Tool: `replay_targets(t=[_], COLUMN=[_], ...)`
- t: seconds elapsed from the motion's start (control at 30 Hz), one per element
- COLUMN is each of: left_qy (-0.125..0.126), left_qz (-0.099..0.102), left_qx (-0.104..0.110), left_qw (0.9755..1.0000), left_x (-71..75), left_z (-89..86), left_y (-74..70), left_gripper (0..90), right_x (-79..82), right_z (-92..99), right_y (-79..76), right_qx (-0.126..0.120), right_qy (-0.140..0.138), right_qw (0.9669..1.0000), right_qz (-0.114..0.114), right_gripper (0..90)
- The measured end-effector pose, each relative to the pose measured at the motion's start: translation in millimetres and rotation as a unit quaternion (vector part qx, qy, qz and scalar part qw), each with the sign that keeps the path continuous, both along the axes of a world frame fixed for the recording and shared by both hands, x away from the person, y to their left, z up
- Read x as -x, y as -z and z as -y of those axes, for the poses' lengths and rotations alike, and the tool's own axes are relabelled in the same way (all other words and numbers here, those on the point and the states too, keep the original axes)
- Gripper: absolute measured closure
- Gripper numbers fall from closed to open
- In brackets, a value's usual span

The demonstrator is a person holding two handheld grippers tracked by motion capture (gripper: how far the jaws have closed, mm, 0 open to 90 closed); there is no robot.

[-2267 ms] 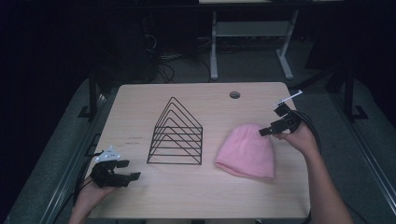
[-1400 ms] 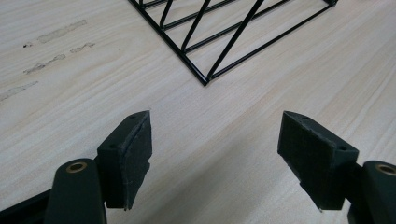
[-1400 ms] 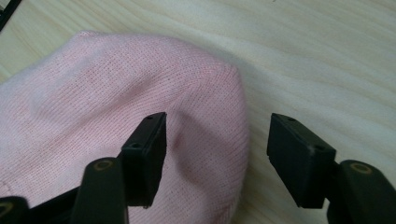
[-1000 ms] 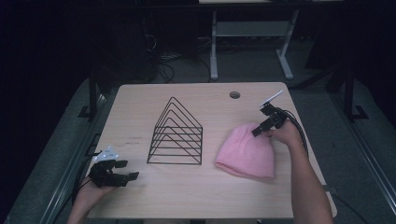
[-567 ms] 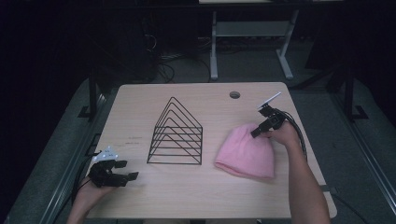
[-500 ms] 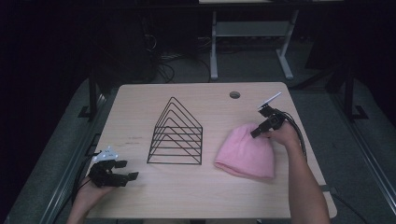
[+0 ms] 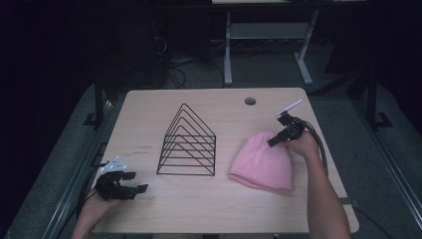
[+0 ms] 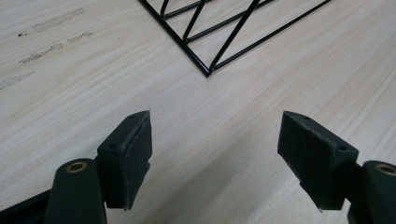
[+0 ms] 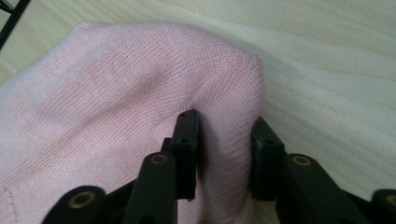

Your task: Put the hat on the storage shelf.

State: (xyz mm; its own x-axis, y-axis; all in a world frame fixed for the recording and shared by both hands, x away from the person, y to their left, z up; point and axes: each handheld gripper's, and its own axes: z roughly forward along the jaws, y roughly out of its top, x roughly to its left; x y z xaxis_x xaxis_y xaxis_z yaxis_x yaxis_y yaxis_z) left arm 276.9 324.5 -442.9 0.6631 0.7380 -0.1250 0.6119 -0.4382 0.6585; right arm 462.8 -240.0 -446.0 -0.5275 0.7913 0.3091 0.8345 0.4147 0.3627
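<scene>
Right hand-held gripper (image 7: 274, 141) sits at the crown end of the pink beanie (image 7: 262, 162), toward the right edge of the tabletop (image 7: 209, 209). Its jaws have just been closing, and in the right gripper view the pads (image 9: 187, 135) pinch a raised fold of the knit (image 9: 140, 116) between them, fabric bunched up in the gap, so it has hold of the beanie at that fold. Rest of the beanie lies flat on the tabletop, cuff end pointing at the near edge, just right of the black wire file rack (image 7: 187, 142) and apart from it. Rack stands upright about mid-tabletop, slightly left of centre. Left hand-held gripper (image 7: 130, 182) rests near the near left corner, well apart from the beanie; in the left gripper view its jaws stand wide apart with bare wood between the pads (image 8: 135, 149), nothing held, and a corner of the rack's base (image 8: 208, 70) just ahead of them. Round cable hole (image 7: 250, 101) sits near the far edge. Whether the pinched fold is lifted clear of the wood is hard to tell from above; looks like it still touches.
</scene>
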Motion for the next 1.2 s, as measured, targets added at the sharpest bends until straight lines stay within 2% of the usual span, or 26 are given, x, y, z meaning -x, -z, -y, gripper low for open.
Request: replay_targets(t=[0.17, 0.47, 0.83, 1.0, 1.2], left_qy=[-0.001, 0.004, 0.008, 0.008, 0.006], left_qz=[-0.001, -0.004, -0.007, -0.004, -0.005], left_qx=[0.002, -0.001, -0.001, -0.001, 0.003], left_qw=[1.0, 1.0, 0.9999, 1.0, 1.0], left_x=[0.1, -0.1, 0.2, -0.4, -0.8], left_z=[1.2, 4.0, 7.7, 7.3, 9.3], left_y=[1.0, 2.4, 2.0, -0.8, -4.9], left_gripper=[26.3, 26.3, 26.3, 26.5, 26.6], right_x=[2.5, 8.1, 17.9, 24.9, 30.4], right_z=[1.8, 9.5, 14.8, 17.7, 19.7], right_y=[-2.4, -11.2, -30.9, -44.8, -55.5], right_qx=[-0.006, -0.033, -0.055, -0.071, -0.085], right_qy=[0.001, 0.003, 0.003, -0.002, -0.004], right_qw=[1.0, 0.9993, 0.9977, 0.9957, 0.9939], right_qz=[0.006, 0.017, 0.04, 0.06, 0.07], right_gripper=[72.0, 75.2, 75.9, 76.1, 76.2])
